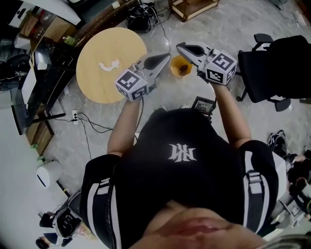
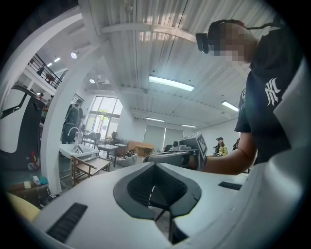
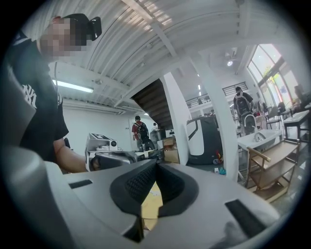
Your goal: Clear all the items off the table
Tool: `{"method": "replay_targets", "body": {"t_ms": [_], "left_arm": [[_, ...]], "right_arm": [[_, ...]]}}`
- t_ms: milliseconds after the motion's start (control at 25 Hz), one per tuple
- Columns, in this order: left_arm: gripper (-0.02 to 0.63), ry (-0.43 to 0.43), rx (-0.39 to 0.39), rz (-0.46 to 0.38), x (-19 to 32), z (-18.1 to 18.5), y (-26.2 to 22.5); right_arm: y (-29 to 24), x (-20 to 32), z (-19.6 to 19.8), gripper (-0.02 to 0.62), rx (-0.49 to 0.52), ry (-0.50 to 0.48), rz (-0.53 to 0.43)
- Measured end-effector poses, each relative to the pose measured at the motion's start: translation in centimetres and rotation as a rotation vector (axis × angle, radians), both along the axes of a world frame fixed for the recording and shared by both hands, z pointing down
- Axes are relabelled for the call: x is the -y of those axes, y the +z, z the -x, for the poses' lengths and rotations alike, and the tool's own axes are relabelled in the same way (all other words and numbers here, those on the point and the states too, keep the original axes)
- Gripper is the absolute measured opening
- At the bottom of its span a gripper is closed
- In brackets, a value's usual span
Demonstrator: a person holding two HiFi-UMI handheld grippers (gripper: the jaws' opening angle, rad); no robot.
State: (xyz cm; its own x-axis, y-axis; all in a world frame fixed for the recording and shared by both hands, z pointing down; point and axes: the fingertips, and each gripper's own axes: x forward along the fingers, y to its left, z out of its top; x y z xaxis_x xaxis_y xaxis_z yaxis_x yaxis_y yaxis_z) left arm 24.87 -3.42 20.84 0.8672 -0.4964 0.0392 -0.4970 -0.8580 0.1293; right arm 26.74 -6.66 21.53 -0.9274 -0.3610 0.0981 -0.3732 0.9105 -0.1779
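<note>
A round wooden table (image 1: 111, 48) stands on the floor ahead and to the left, with one small white item (image 1: 109, 64) lying on it. My left gripper (image 1: 166, 57) is raised to the right of the table, jaws shut and empty (image 2: 155, 165). My right gripper (image 1: 179, 46) is held beside it, tips close to the left one's, also shut with nothing in it (image 3: 155, 163). Each gripper view looks out level into the hall and shows the other gripper (image 2: 182, 154) (image 3: 108, 154). An orange bucket (image 1: 181, 66) sits on the floor below the two tips.
A black office chair (image 1: 269, 65) stands at the right. A wooden frame stool (image 1: 192, 7) is at the far top. Desks with monitors (image 1: 29, 87) and cables line the left side. People stand far off in the hall (image 3: 140, 130).
</note>
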Motion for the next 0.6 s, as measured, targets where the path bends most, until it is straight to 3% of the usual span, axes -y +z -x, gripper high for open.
{"method": "replay_targets", "body": {"t_ms": [440, 600], "left_arm": [[0.012, 0.034, 0.042, -0.003, -0.3, -0.3, 0.7], [0.012, 0.016, -0.022, 0.041, -0.7, 0.5, 1.3]], "right_arm": [[0.1, 0.1, 0.0, 0.0, -0.005, 0.01, 0.011], [0.7, -0.3, 1.1, 0.0, -0.004, -0.023, 0.022]]}}
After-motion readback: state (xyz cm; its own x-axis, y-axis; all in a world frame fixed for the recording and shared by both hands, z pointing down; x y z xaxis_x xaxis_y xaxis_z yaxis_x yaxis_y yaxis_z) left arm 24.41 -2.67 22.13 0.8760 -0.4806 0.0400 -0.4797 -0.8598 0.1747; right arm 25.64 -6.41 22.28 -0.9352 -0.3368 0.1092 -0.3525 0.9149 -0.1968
